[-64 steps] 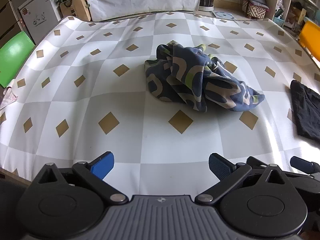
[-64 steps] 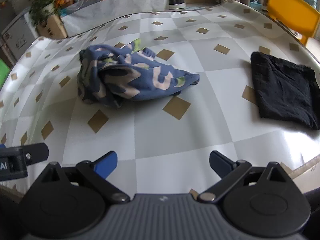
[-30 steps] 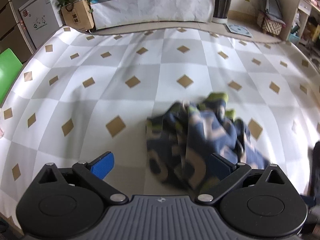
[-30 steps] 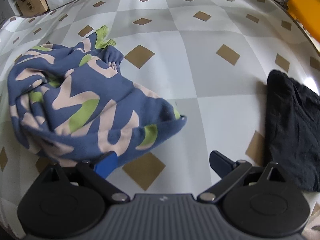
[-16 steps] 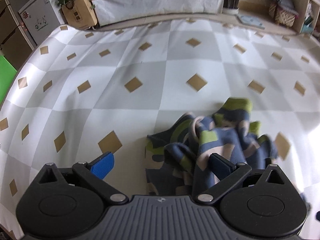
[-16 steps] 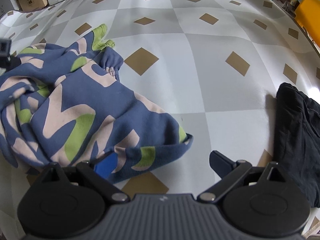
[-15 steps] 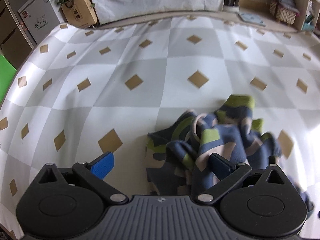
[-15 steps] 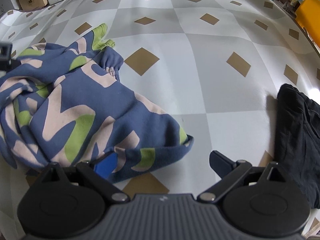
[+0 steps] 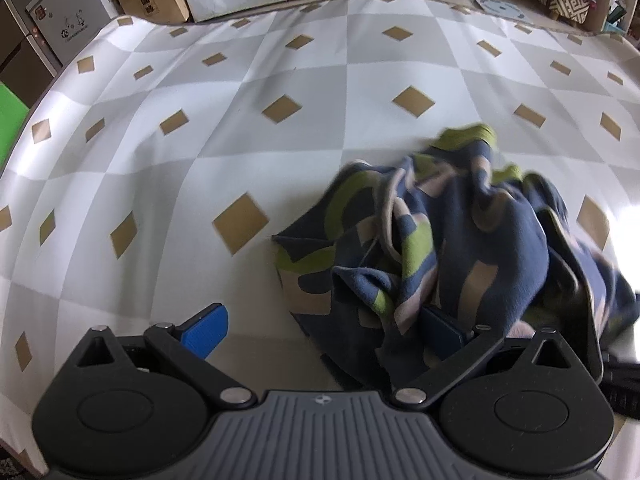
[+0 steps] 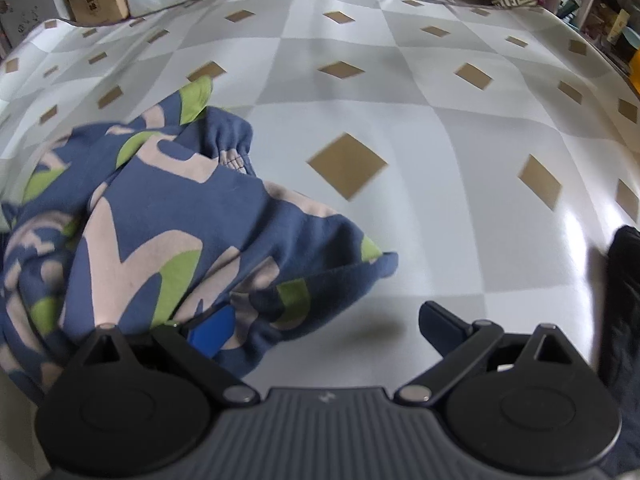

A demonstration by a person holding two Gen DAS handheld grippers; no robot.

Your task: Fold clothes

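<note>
My left gripper [image 9: 324, 330] and right gripper [image 10: 326, 326] both gaped wide, each with one finger under the crumpled patterned sweatshirt [image 10: 160, 216] on the counter [image 9: 200, 128].

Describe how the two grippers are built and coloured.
Left gripper and right gripper look alike: a grey ribbed body, two black round discs, black link arms with silver pivots, and blue fingertip pads. Each body carries a small logo. No cables or sleeves show.

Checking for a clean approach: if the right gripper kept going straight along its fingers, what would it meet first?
Probably the patterned blue garment: its near hem already drapes over the right gripper's left finger. Ahead of the other finger only bare tablecloth shows; depth is uncertain.
</note>
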